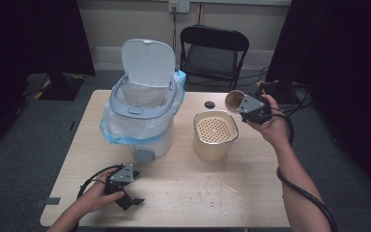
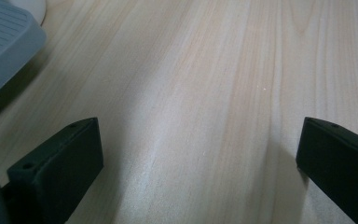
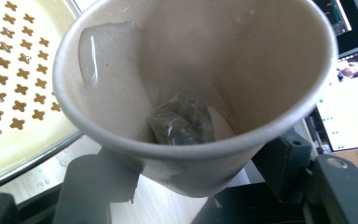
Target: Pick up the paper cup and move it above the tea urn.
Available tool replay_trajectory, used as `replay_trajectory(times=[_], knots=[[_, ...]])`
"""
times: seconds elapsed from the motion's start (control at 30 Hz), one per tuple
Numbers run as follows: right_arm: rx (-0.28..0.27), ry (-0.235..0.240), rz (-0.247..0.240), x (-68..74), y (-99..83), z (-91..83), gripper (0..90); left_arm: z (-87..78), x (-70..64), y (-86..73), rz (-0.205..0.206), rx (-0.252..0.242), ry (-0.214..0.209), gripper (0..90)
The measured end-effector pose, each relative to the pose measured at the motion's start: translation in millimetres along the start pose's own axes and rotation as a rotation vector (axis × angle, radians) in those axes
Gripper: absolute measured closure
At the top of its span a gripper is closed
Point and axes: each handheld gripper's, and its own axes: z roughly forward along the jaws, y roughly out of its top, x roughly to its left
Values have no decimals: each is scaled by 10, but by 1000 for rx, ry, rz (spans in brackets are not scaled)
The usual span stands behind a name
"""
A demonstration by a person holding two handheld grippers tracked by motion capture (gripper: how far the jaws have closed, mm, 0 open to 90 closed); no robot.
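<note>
My right gripper (image 1: 245, 105) is raised over the table's far right, shut on a tilted paper cup (image 1: 234, 100). In the right gripper view the cup (image 3: 242, 60) lies between the jaws of that gripper (image 3: 186, 182), with a wet tea bag (image 3: 182, 121) stuck inside it. Just below and left of the cup stands a cream container with a perforated strainer top (image 1: 215, 130) (image 3: 14, 70). My left gripper (image 1: 128, 195) rests low at the table's front left, open and holding nothing (image 2: 200, 154). A white pedal bin (image 1: 142, 121) with its lid up holds a clear liner.
The bin's grey pedal (image 1: 144, 155) (image 2: 4, 51) sits close to my left gripper. A small black cap (image 1: 209, 104) lies behind the container. Droplets and crumbs (image 1: 212, 191) mark the wooden table (image 1: 183, 212). A black folding chair (image 1: 212, 50) stands beyond the far edge.
</note>
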Motion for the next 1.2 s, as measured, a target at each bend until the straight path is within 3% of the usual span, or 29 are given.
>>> replay_trajectory(times=[0.33,0.47,0.87,1.0,1.07,1.2], knots=[[16,-26,-43,4,113,-25,392,-5,4,2,8,2,9,0],[30,-62,-105,7,153,-31,393,-4,5,2,8,1,9,0],[38,-104,-200,55,254,-61,394,-4,5,2,9,1,9,0],[93,-183,-369,118,314,-82,395,-4,5,2,9,1,9,0],[120,-246,-499,177,362,-90,395,-4,5,2,8,1,8,0],[158,-382,-703,312,449,-119,396,-4,6,2,8,1,8,0]])
